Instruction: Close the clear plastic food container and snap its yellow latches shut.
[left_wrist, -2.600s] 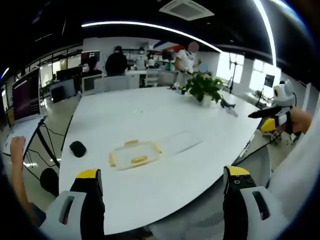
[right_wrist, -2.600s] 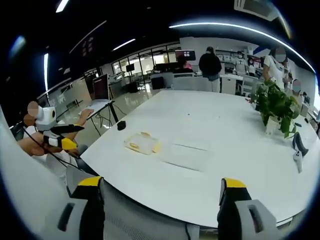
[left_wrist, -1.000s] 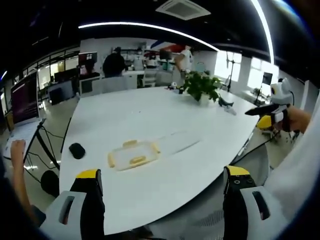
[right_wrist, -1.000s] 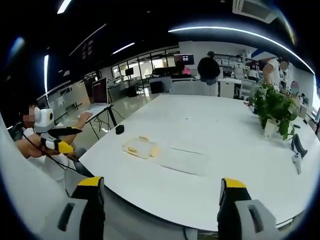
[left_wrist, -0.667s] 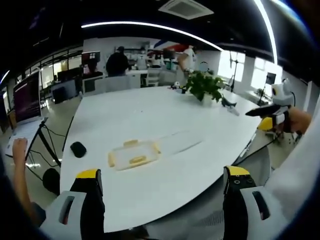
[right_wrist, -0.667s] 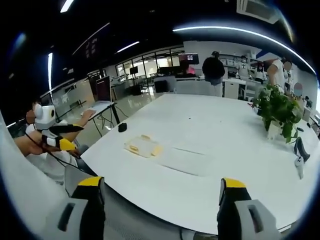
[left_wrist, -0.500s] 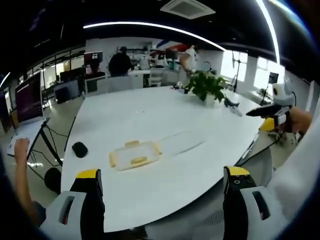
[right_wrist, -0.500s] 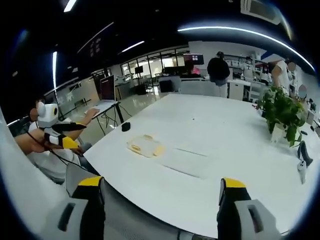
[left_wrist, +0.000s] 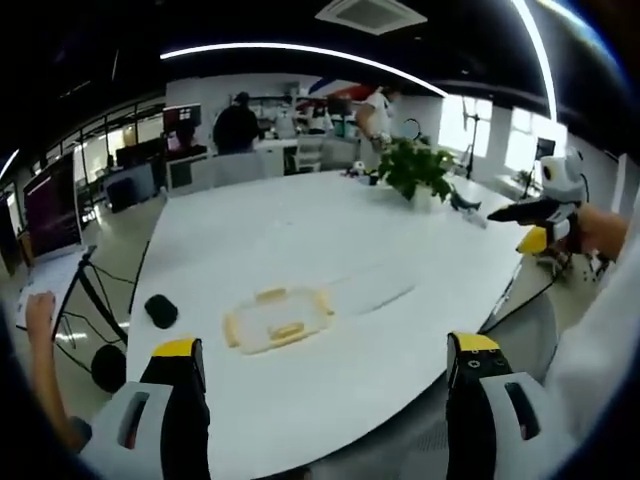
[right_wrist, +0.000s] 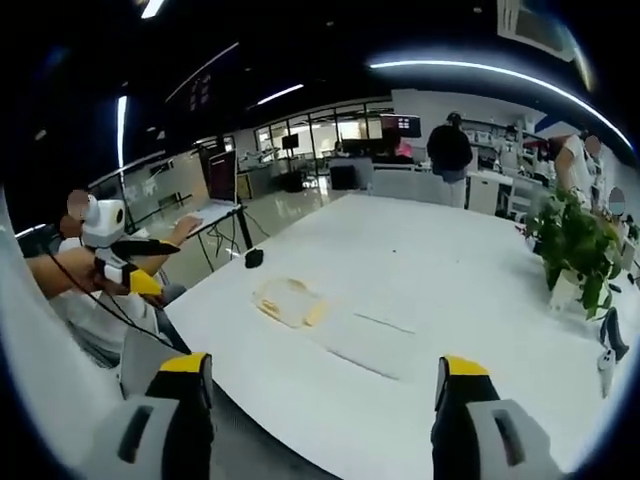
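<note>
A large white table with rounded corners carries everything. The clear plastic food container lies flat near the table's near edge, towards its left corner as the left gripper view shows it; in the right gripper view the same container lies near the left edge. Its yellow latches show at its sides. Just beside it, further from that corner, a flat clear lid rests on the table, apart from the container.

A potted plant stands at the far right edge of the table. A small black object lies close to the left edge, near the container.

The left gripper hangs above the near edge with its two yellow-tipped jaws spread wide and nothing between them. The right gripper is also held over the table's edge, its jaws far apart and holding nothing. Both are well apart from the container.

People stand at desks behind the table.
</note>
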